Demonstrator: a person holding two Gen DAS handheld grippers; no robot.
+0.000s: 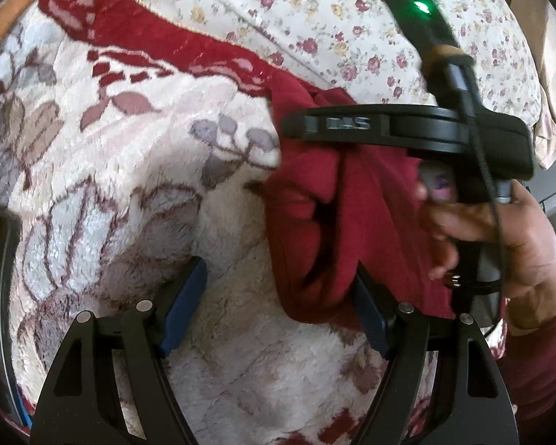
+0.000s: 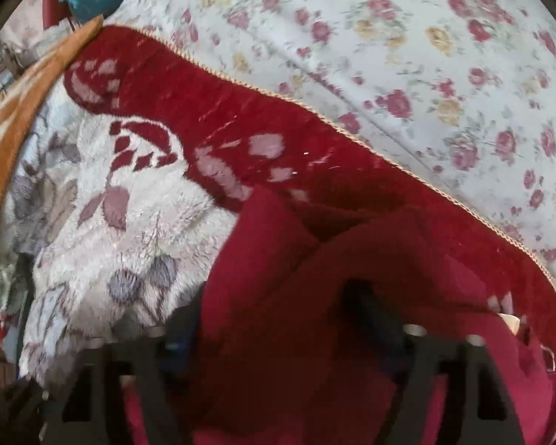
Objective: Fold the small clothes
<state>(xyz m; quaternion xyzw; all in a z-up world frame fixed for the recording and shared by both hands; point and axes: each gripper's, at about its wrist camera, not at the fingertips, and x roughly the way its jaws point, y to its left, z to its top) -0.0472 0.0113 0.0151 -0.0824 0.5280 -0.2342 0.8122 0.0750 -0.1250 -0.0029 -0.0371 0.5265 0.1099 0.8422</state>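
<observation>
Working on a small dark-red garment (image 1: 344, 222), lying crumpled on a fluffy cream-and-red blanket (image 1: 129, 167) spread across a bed, over a flowered sheet (image 1: 296, 18). Holding the left tongs (image 1: 280, 267) wide apart just above the blanket, gripping nothing, with one blue pad touching the near edge of the garment. Pointing the right tongs (image 2: 274, 307) steeply down into the heap, carried by a hand (image 1: 500, 237) in a dark-red sleeve. Showing, in the blurred right wrist view, two fingers standing apart with folds bunched between and around them; impossible to tell whether pressing on the cloth or merely resting in it.

Judging the garment as soft, light and limp, with a thick, fleece-like look: likely sagging from any single hold and clinging a little to the blanket's pile rather than sliding. Nothing fragile about it.

Calling, probably, for two holds well apart along one edge, at a hem or a corner, taking a thin layer rather than a fistful, so as to lift and spread it flat before folding. Risking a pinch of blanket along with the garment, especially near the blanket's red border of much the same colour.
</observation>
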